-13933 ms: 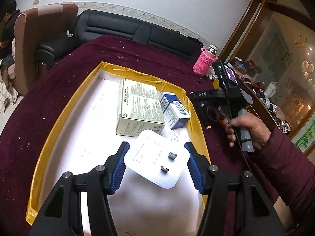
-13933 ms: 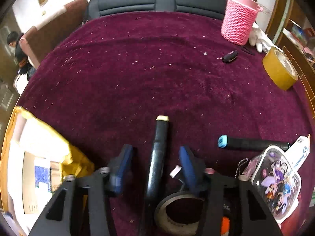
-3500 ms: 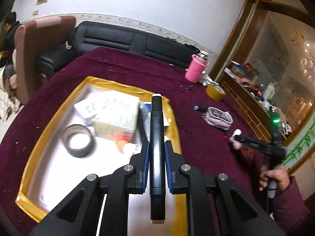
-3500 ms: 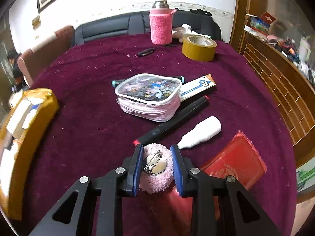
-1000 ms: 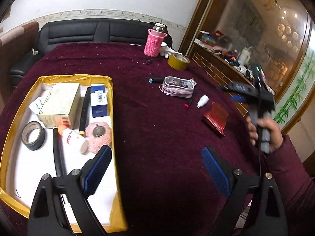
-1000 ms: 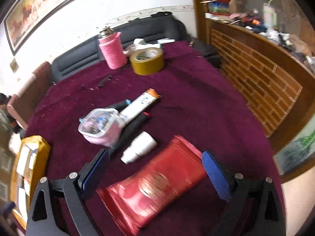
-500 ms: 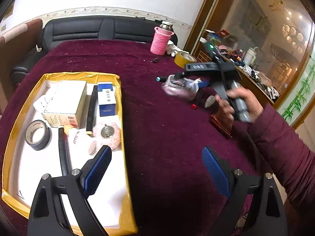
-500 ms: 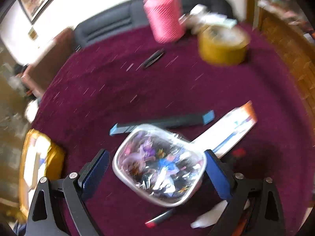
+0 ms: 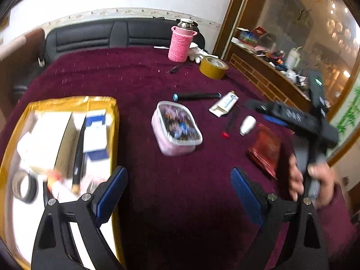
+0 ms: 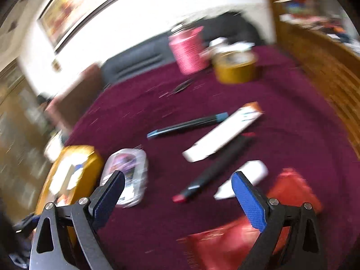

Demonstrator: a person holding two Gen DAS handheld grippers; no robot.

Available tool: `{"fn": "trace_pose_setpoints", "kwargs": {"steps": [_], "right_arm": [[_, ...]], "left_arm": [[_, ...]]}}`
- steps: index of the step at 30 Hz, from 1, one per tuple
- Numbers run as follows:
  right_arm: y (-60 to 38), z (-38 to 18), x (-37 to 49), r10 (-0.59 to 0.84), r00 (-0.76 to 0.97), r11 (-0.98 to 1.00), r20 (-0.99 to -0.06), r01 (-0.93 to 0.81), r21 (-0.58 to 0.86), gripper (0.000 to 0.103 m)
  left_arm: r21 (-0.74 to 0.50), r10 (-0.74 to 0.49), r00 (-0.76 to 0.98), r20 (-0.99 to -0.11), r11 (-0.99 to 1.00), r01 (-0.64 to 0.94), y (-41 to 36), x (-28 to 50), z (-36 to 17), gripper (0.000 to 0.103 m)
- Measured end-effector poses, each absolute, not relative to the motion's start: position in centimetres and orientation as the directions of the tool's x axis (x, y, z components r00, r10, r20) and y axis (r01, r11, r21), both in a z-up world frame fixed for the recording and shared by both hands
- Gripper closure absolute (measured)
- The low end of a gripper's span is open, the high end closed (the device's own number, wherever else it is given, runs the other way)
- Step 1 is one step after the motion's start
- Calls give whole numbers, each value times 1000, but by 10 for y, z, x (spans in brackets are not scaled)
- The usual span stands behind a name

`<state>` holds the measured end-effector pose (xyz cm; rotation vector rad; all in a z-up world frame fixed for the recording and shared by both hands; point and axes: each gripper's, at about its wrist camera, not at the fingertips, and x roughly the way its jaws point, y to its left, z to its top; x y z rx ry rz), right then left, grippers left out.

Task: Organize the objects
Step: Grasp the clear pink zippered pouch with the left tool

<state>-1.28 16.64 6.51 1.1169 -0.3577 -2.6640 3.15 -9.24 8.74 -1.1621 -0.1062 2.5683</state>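
Left wrist view: my left gripper (image 9: 177,193) hung empty, wide open; pink pouch (image 9: 176,128) had shifted nearer the tray (image 9: 113,112), my next pickup probably.

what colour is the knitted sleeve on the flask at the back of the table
Pink; the flask's knitted sleeve shows best in the left wrist view.

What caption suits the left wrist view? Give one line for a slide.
Open left gripper hovers over maroon cloth between the yellow tray and pink pouch.
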Motion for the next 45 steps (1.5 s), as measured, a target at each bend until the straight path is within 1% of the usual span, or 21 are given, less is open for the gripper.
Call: {"fn": "trace_pose_setpoints", "kwargs": {"steps": [2,5,8,13,17,20,22,24,25,26,27,28,32,35,36,37,38,39,40,43,45], "right_arm": [[184,58,-5,-254,-725,-946,-640,48,321,5],[205,48,-2,-240,-757,-927,-608,-8,376,5],[215,41,-2,-239,-759,-913,-605,-36,406,5],[226,56,1,-217,-802,-907,-557,-46,419,5],[228,58,-1,-208,-809,-907,-549,-50,417,5],[237,56,-4,-206,-809,-899,-550,-66,433,5],[241,52,-5,-201,-806,-892,-557,-85,444,5],[245,50,-6,-191,-802,-889,-566,-104,447,5],[246,49,-6,-186,-802,-888,-568,-110,446,5],[248,48,-6,-177,-800,-889,-573,-120,441,5],[248,46,-7,-166,-797,-891,-580,-130,435,5],[248,45,-8,-160,-796,-892,-584,-136,430,5],[246,39,-12,-137,-777,-902,-614,-158,401,5],[246,34,-13,-122,-767,-906,-629,-172,386,5],[246,33,-13,-117,-764,-906,-634,-179,383,5],[247,32,-14,-114,-762,-906,-637,-183,382,5],[247,31,-14,-110,-760,-906,-640,-189,379,5],[248,31,-13,-101,-758,-906,-645,-197,374,5],[249,30,-13,-97,-757,-905,-646,-203,374,5],[253,30,-13,-98,-758,-897,-645,-214,388,5],[256,29,-14,-104,-758,-891,-644,-216,398,5]], "left_arm": [[-162,278,-617,-736,-958,-237,-78,12,84,11],[-118,223,-617,-755,-971,-207,-61,-19,74,11],[-48,137,-611,-780,-986,-160,-48,-47,61,11],[66,16,-594,-804,-991,-117,-31,-83,36,10],[46,23,-579,-815,-993,-105,-23,-99,27,4],[44,21,-523,-852,-993,-112,-14,-105,9,2],[5,53,-541,-839,-995,-104,-17,-104,8,4],[-11,79,-553,-829,-992,-126,-19,-102,14,26],[-25,93,-560,-823,-991,-128,-21,-101,17,68],[-50,112,-554,-825,-991,-126,-25,-100,19,96],[-86,137,-546,-826,-989,-118,-31,-98,22,102],[-130,175,-551,-816,-984,-121,-37,-95,25,103],[-184,234,-595,-769,-972,-143,-49,-74,47,103],[-158,235,-599,-765,-971,-179,-49,-66,56,102],[-140,227,-599,-768,-972,-188,-48,-67,57,100],[-131,225,-599,-768,-972,-196,-49,-70,59,82],[-133,231,-600,-765,-970,-204,-49,-71,62,45],[-128,234,-601,-764,-968,-214,-48,-76,65,26],[-121,231,-609,-759,-969,-217,-49,-80,68,13],[-111,218,-655,-723,-973,-201,-55,-98,78,13],[-163,237,-663,-710,-971,-173,-60,-118,82,13]]}}
